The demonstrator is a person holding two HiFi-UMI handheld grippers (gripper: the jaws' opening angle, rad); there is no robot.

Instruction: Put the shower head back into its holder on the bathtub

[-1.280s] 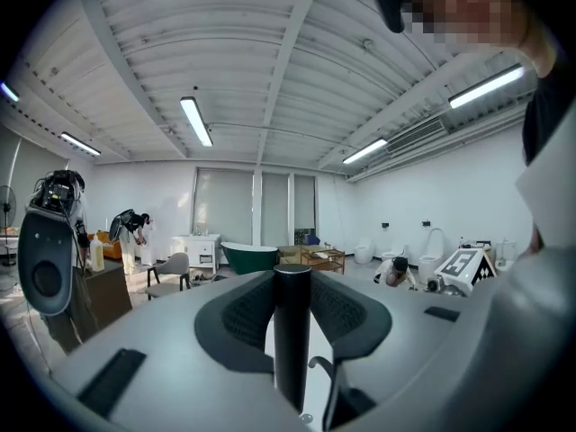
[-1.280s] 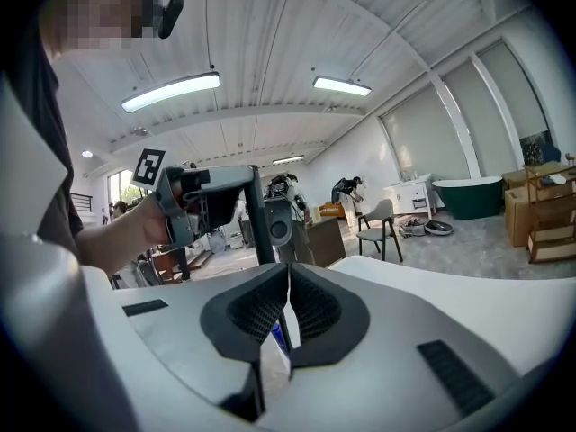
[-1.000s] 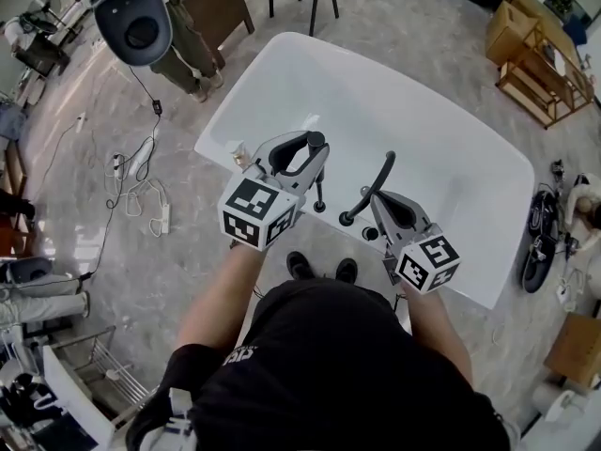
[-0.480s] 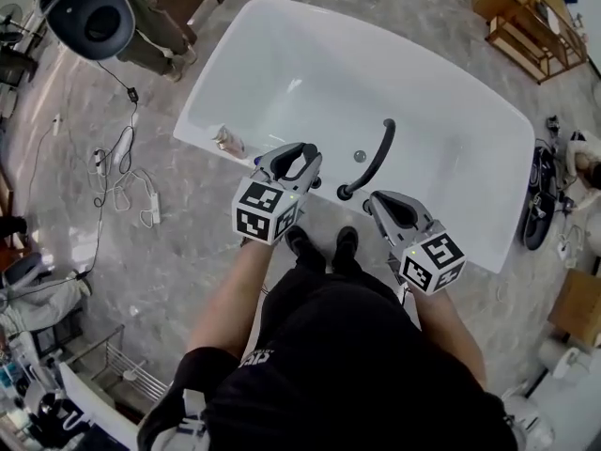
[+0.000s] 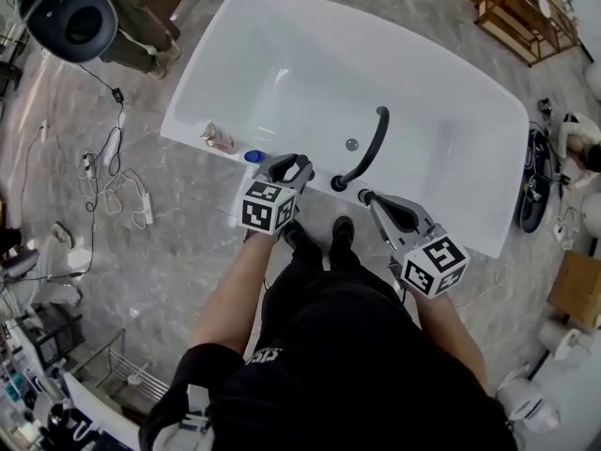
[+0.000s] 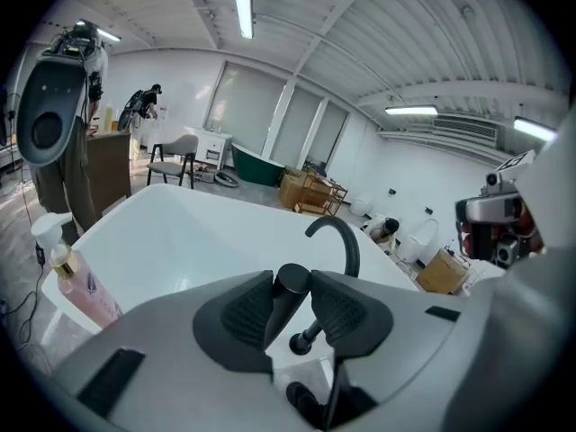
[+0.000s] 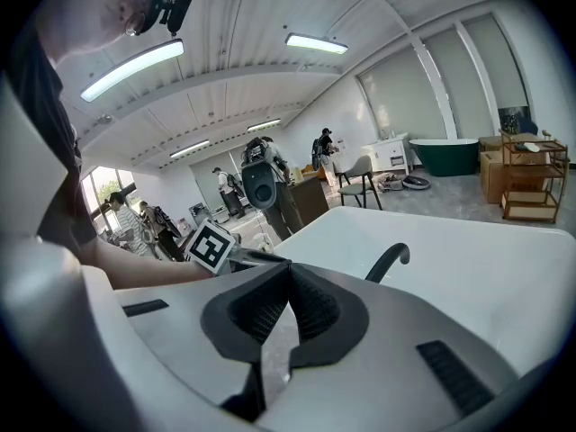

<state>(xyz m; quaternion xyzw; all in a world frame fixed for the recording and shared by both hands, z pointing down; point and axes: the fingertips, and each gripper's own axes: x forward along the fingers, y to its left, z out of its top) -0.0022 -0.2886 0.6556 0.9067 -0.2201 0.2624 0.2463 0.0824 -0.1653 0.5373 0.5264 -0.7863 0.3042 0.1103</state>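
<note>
A white bathtub (image 5: 441,111) lies ahead of me, with a black curved spout (image 5: 373,139) on its near rim. My left gripper (image 5: 289,168) is low at that rim, left of the spout's base. In the left gripper view the black cylindrical shower head (image 6: 284,306) stands between the pads of the left gripper (image 6: 292,283). Both pads touch it while the jaws are opening. A small black knob (image 6: 304,338) shows just below it. My right gripper (image 5: 367,198) hovers right of the spout's base, and its jaws (image 7: 288,273) are shut with nothing in them. The holder is hidden.
A pink soap bottle (image 5: 218,137) and a blue cap (image 5: 252,156) sit on the rim left of my left gripper. A person with a large black camera rig (image 5: 70,17) stands at the far left, cables (image 5: 122,181) lie on the floor, and wooden shelves (image 5: 516,7) stand beyond the tub.
My left gripper has dropped from above the tub down to the near rim, still with the shower head between its jaws. The right gripper sank a little beside the spout's base.
</note>
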